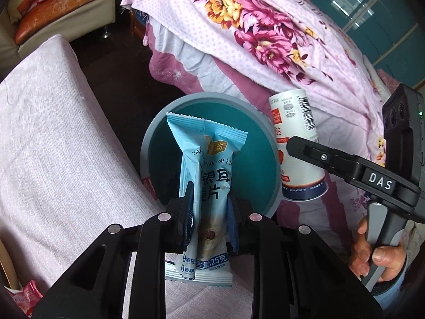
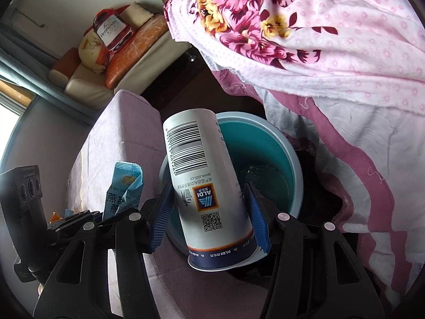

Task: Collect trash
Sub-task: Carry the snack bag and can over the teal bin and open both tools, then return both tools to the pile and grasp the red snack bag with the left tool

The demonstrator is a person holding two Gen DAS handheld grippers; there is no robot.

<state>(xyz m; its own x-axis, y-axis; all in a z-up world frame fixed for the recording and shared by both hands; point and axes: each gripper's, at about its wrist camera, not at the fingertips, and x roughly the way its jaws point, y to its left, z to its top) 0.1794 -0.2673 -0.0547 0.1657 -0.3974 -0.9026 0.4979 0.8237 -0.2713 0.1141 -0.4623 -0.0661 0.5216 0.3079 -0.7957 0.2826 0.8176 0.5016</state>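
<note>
The left gripper fingers clench a blue snack packet, its top pointing to twelve o'clock over the teal bin. The right gripper fingers clasp a white ALDI can above that bin, at three o'clock of the packet.

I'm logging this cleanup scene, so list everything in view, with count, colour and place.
snack packet: one, light blue, between the left gripper's pads, above the bin
paper cup: one, white with barcode, clamped in the right gripper, over the bin
bin: one, grey rim, teal inside, on the floor between the beds
floral quilt: one, pink, right
striped cover: one, pale pink, left
sofa: one, cream with orange cushions, far left
left hand-held gripper: black
right hand-held gripper: black, blue pads
hand: one, on the right gripper's handle
</note>
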